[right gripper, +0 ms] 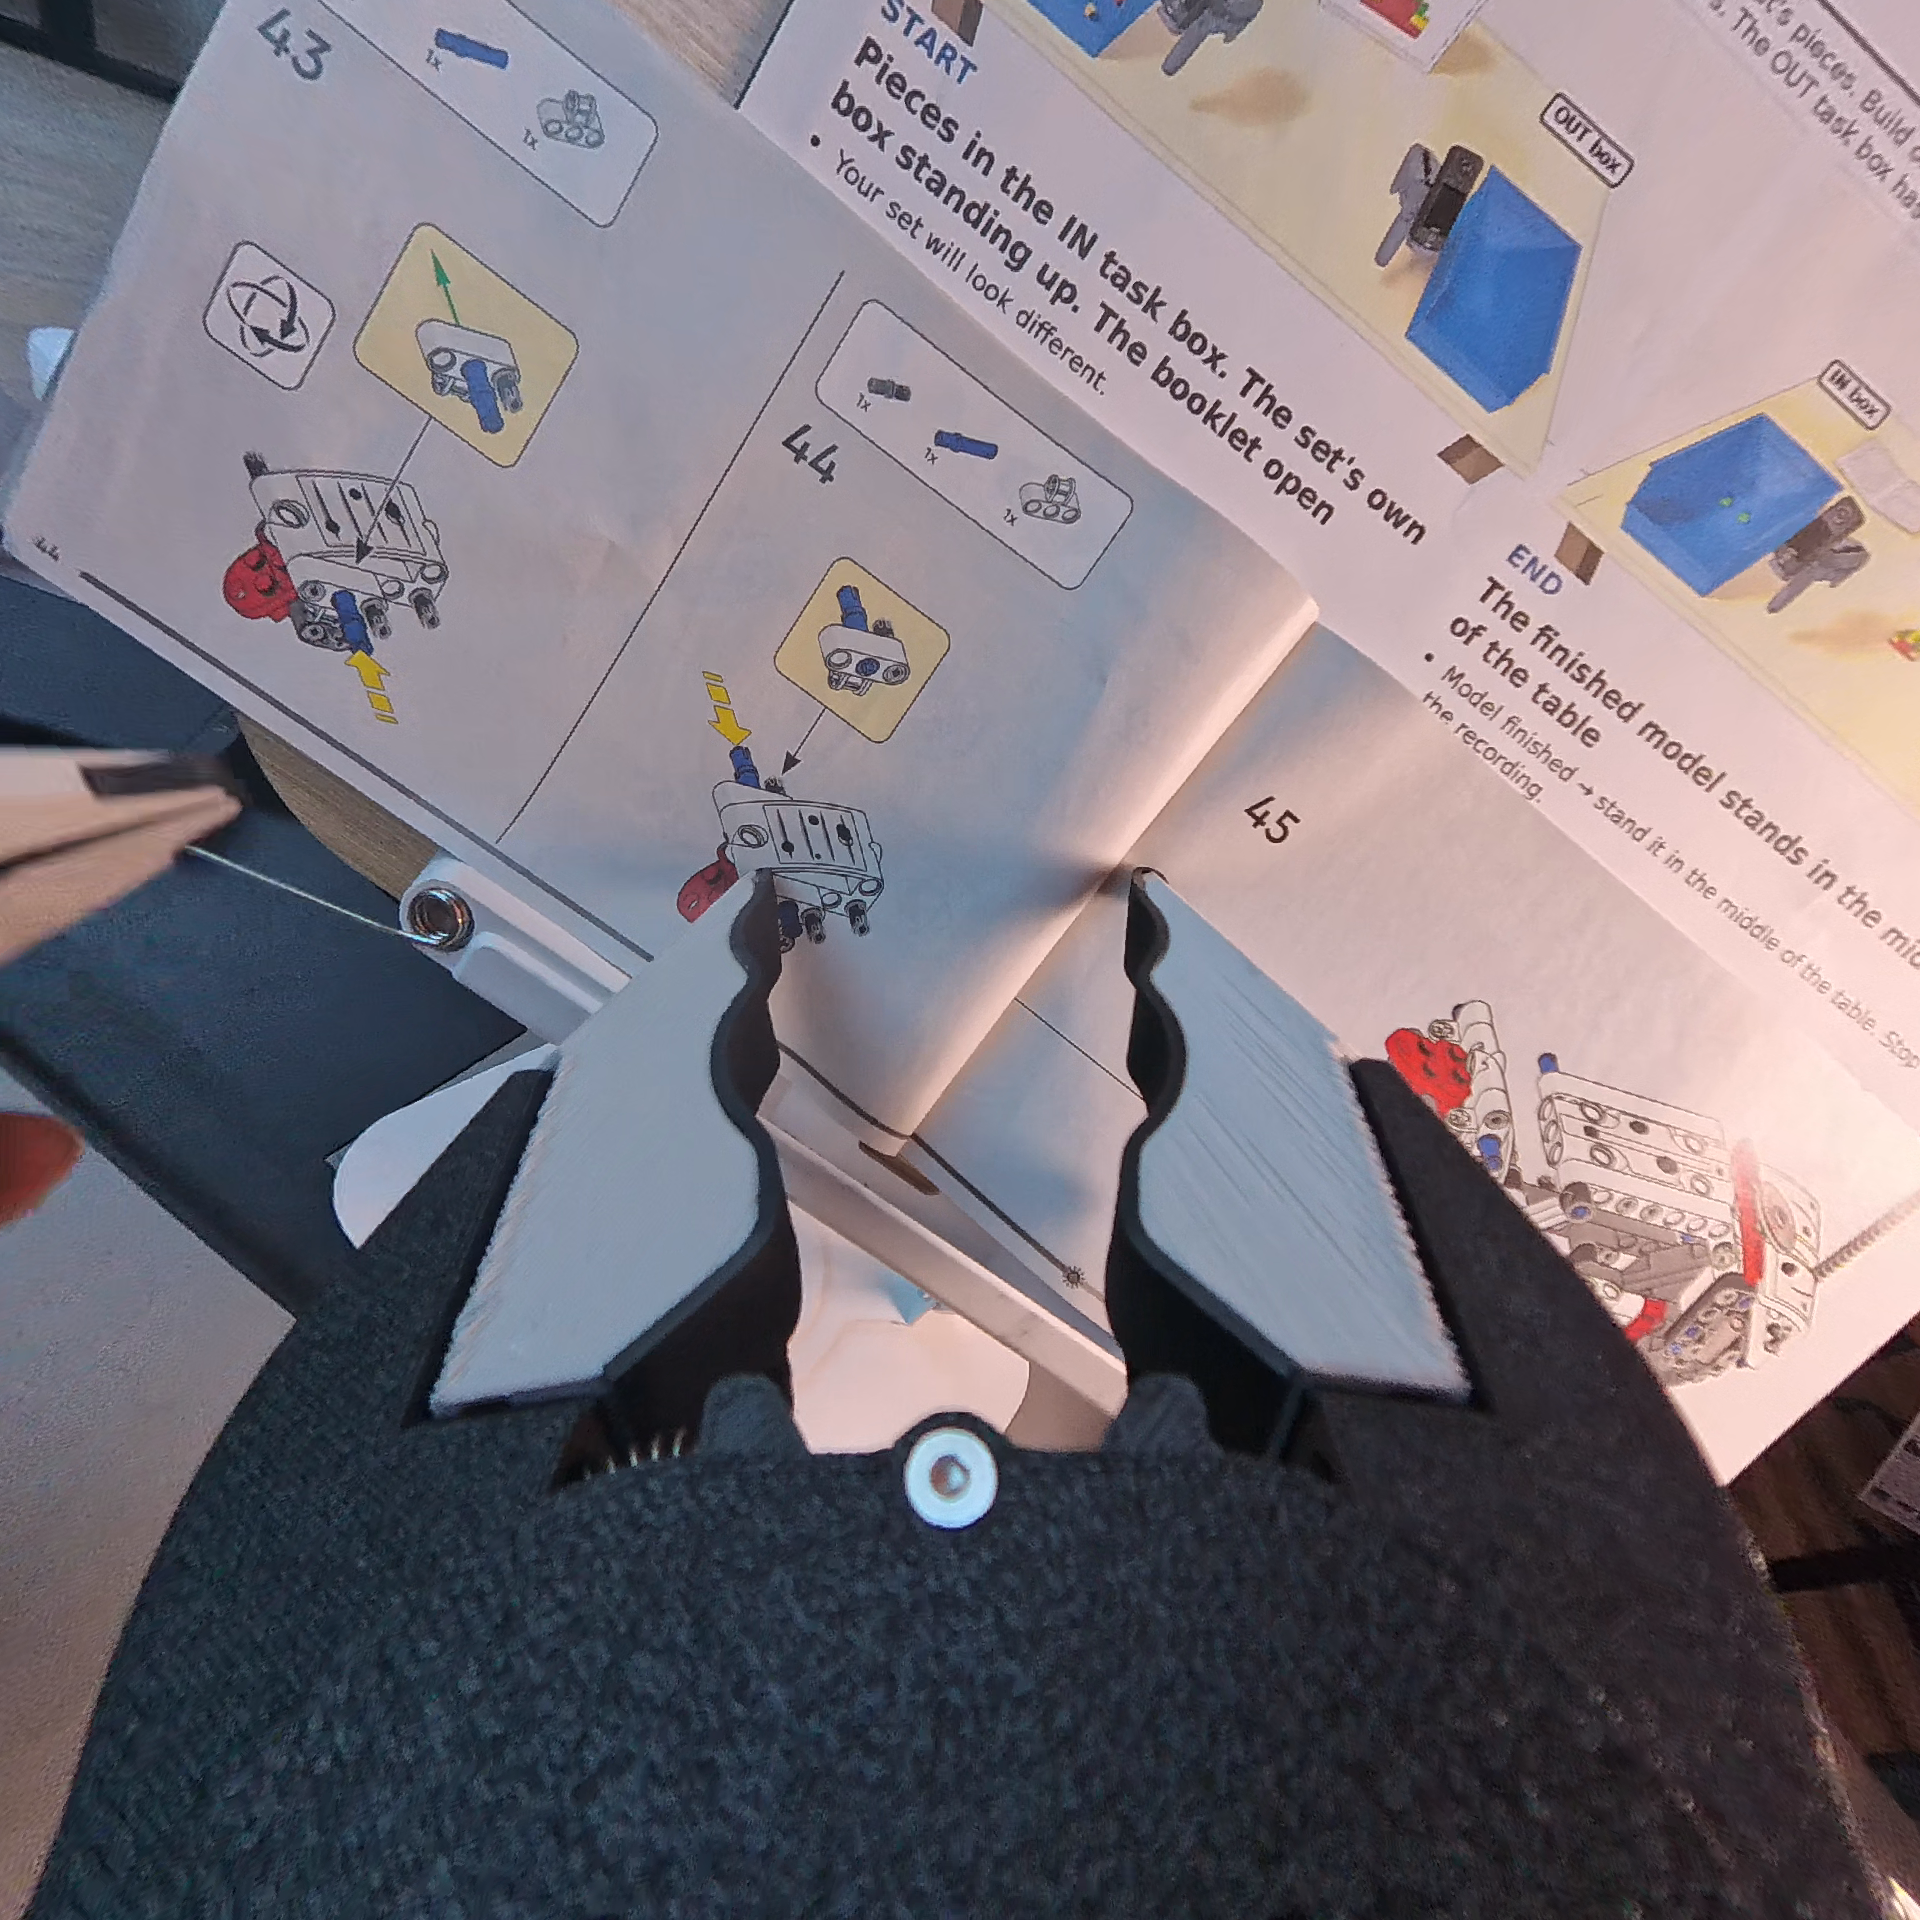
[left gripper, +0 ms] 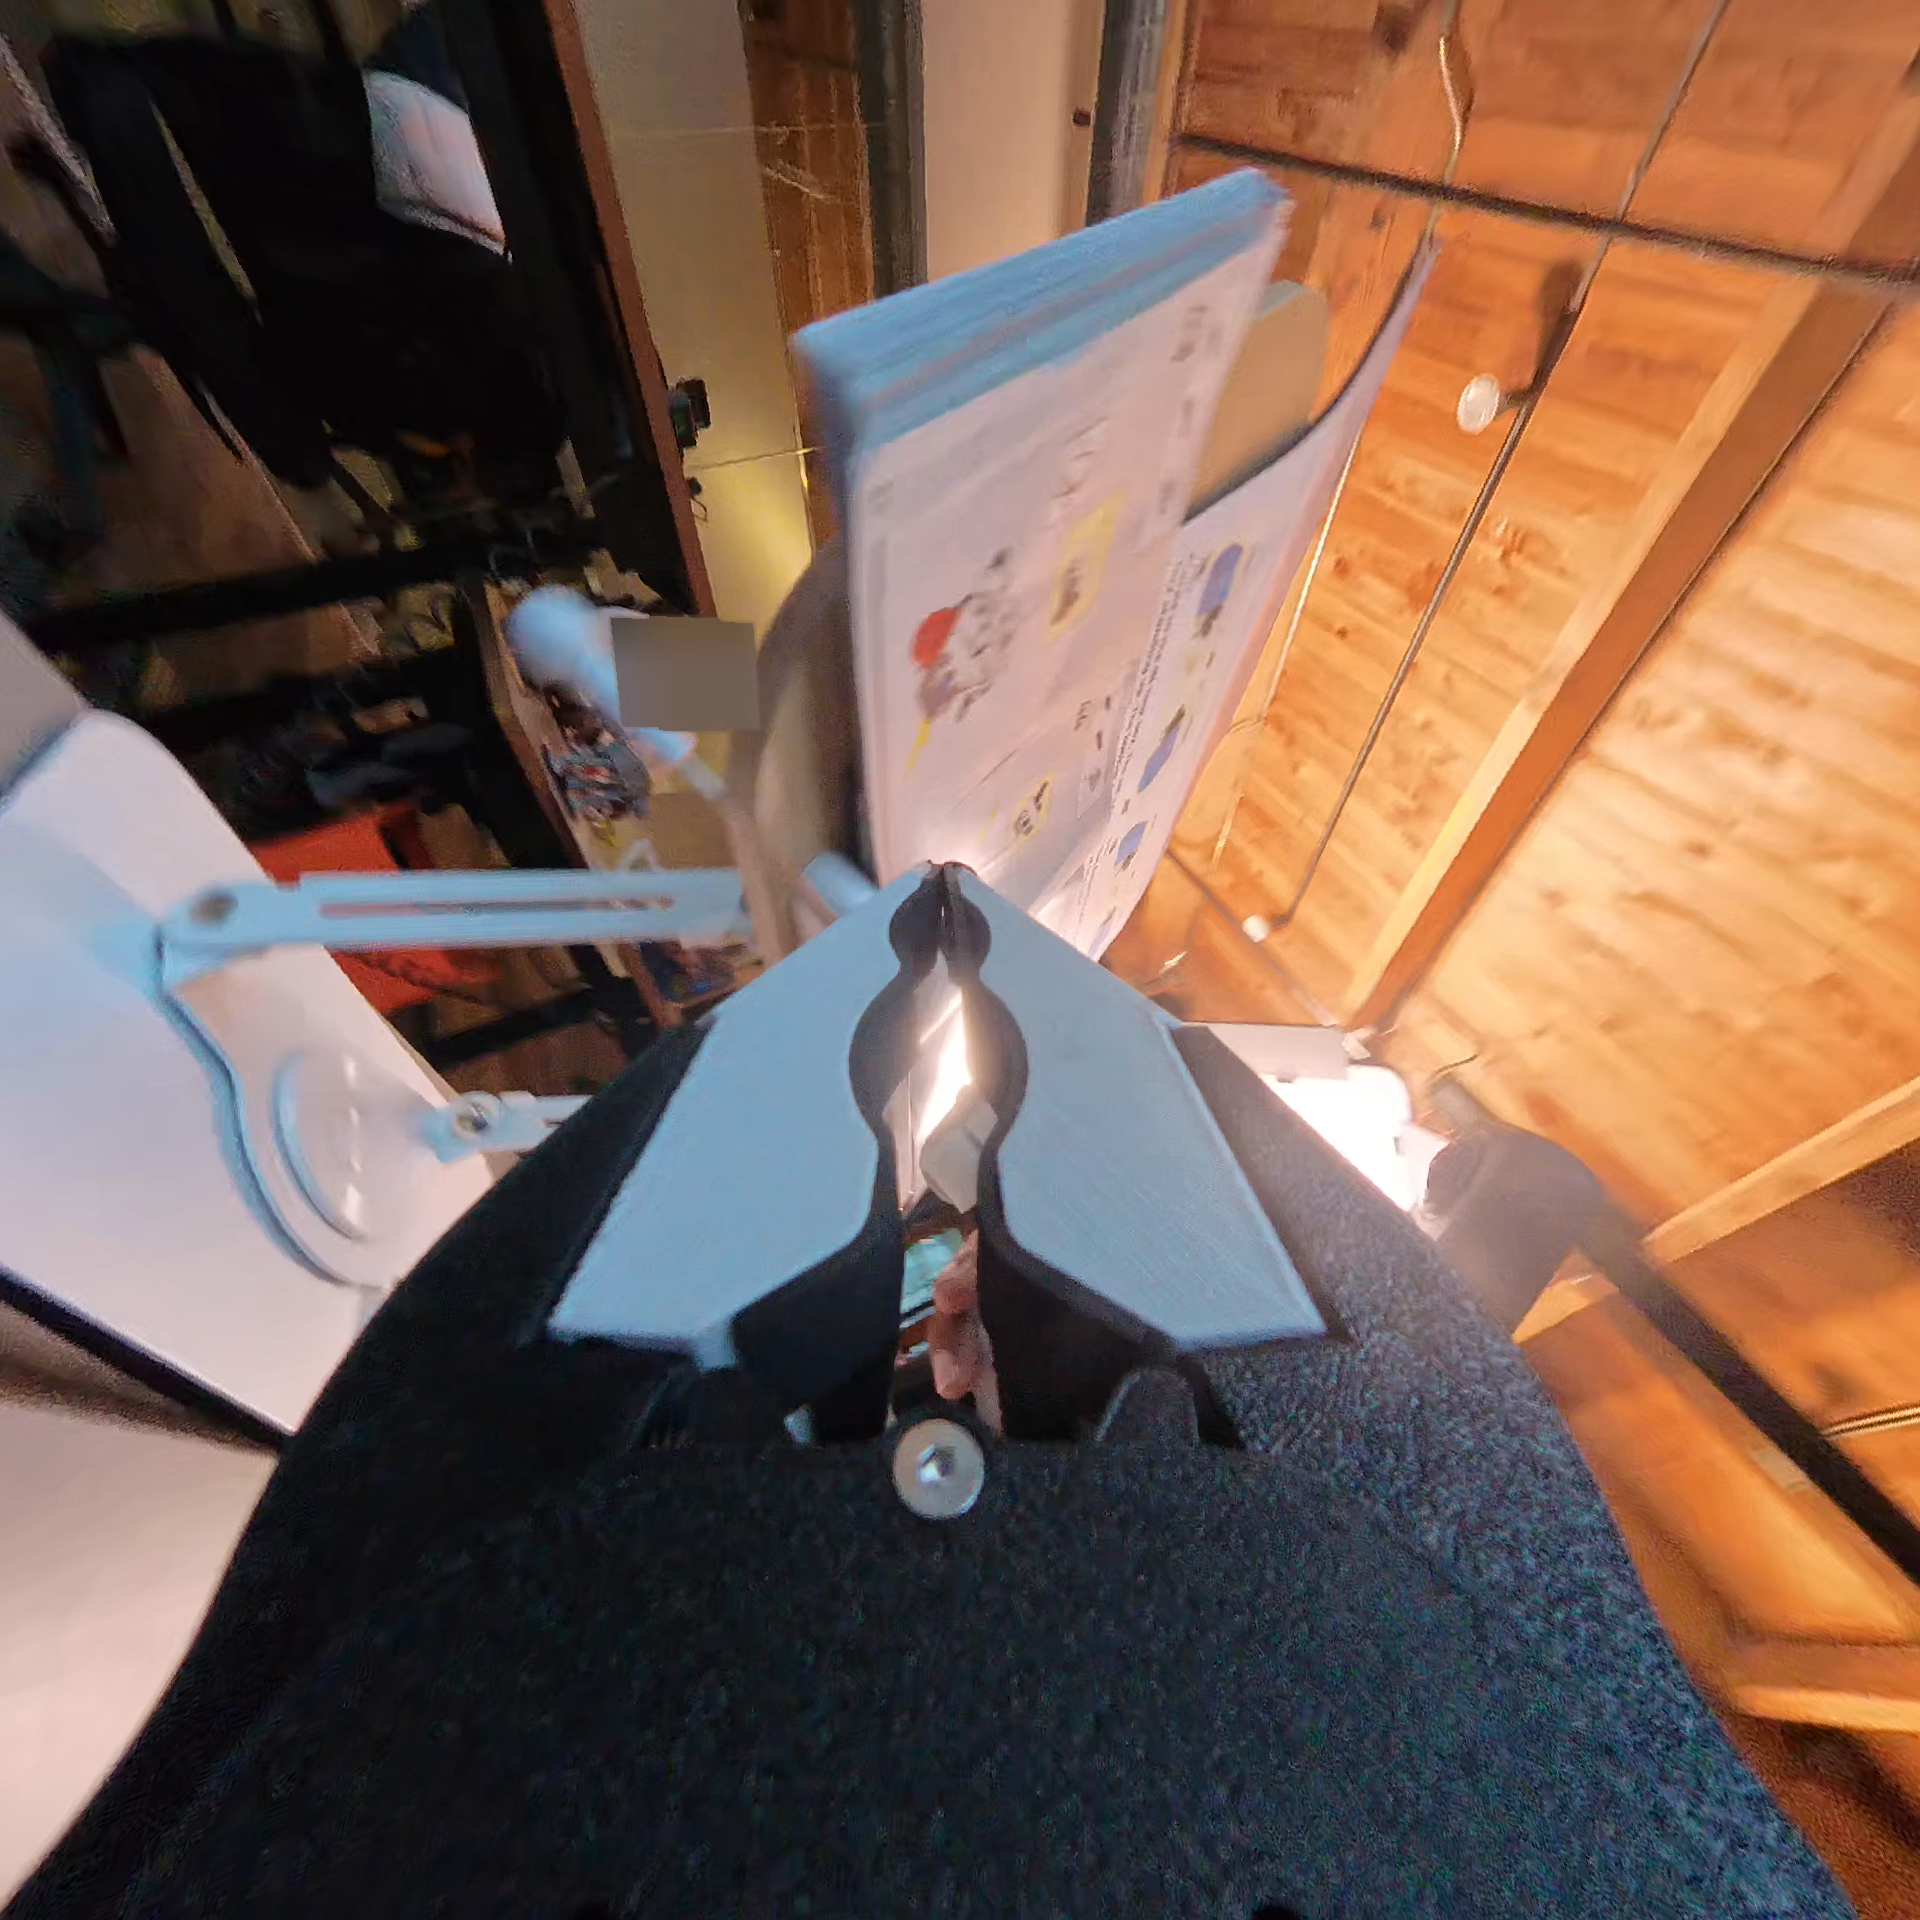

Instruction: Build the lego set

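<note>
White booklet (right gripper: 935, 582) pages lie open just ahead of the right tool (right gripper: 945, 883), fingers apart; left tool (left gripper: 943, 878) pinched together at its tips below the booklet.

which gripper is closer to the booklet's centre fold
Right. The right gripper faces the centre fold, open, fingers either side; the left gripper, shut, sits off by one page's outer edge.

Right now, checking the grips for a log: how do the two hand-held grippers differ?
The left hand-held gripper has its jaws shut, tips meeting on what looks like a page of the instruction booklet; the right hand-held gripper has its jaws wide apart, holding nothing. The left sees the booklet edge-on; the right faces its open pages. Both have grey fingers.
</note>
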Available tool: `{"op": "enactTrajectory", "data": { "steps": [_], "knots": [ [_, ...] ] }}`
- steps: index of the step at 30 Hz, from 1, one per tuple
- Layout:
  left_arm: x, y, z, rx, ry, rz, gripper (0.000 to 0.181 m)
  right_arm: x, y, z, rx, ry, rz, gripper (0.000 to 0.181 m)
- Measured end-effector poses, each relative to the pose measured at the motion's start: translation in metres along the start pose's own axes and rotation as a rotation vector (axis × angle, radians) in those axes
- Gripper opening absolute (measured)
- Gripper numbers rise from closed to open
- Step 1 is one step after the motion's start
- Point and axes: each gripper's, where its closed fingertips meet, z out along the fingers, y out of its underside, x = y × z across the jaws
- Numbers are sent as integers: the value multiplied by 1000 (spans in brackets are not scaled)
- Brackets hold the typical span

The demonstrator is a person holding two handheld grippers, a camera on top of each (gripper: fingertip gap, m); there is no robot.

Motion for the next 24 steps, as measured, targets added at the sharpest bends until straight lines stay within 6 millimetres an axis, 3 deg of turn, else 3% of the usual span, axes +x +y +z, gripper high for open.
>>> {"op": "enactTrajectory", "data": {
  "steps": [2,4,6,7,11,17,24],
  "knots": [
    [26,-5,9,-55,-23,264,0,2,-1,-2,-4,4,6,67],
    [50,8,22,-170,-35,544,0,5,0,-4,-5,7,15,67],
    [55,25,36,-321,-110,833,0,9,2,-6,-10,6,20,67],
    [56,22,38,-342,-153,919,0,10,3,-7,-12,3,22,67],
    [54,18,24,-341,-160,678,4,10,2,-6,-11,1,22,67],
    [2,33,-16,-353,-237,543,37,10,3,-8,-11,-1,20,67],
    [-31,61,-36,-320,-235,173,49,11,3,-8,-10,1,20,67]
  ]
}}
